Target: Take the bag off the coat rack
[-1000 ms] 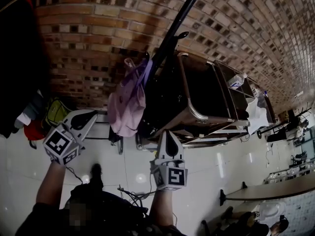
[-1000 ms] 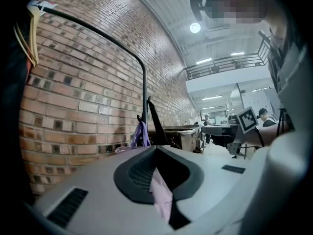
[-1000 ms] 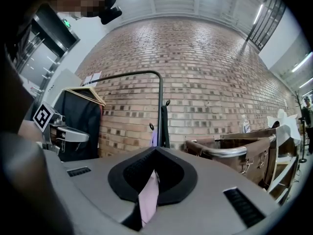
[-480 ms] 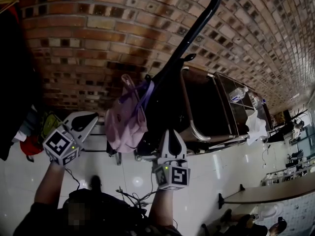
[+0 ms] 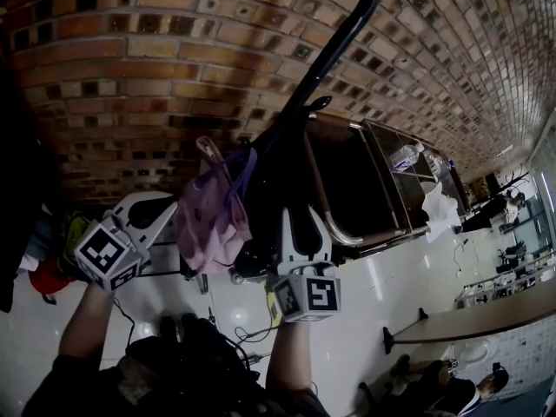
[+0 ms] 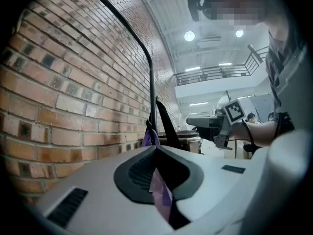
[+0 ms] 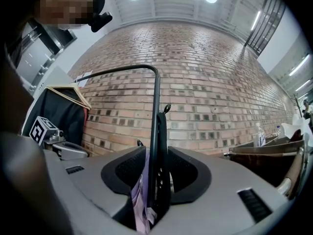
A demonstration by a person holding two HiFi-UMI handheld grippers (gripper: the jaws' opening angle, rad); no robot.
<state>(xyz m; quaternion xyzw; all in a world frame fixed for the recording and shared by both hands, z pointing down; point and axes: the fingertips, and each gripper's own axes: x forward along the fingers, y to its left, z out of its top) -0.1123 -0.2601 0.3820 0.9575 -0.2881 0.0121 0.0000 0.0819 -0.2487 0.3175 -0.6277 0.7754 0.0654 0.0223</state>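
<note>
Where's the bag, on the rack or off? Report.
On: the bag hangs by its purple strap from the black coat rack, above the floor.

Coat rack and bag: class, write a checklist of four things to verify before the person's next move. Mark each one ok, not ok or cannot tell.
1. Bag hangs on the coat rack, ready to be taken: ok.
2. Left gripper has hold of the bag: ok, purple fabric looks pinched between its jaws.
3. Right gripper is clear of the rack: not ok. Its jaws are opening, with the rack's pole and some bag fabric between them.
4. The bag's strap can slide freely off its hook: cannot tell, the hook is not clearly shown.
</note>
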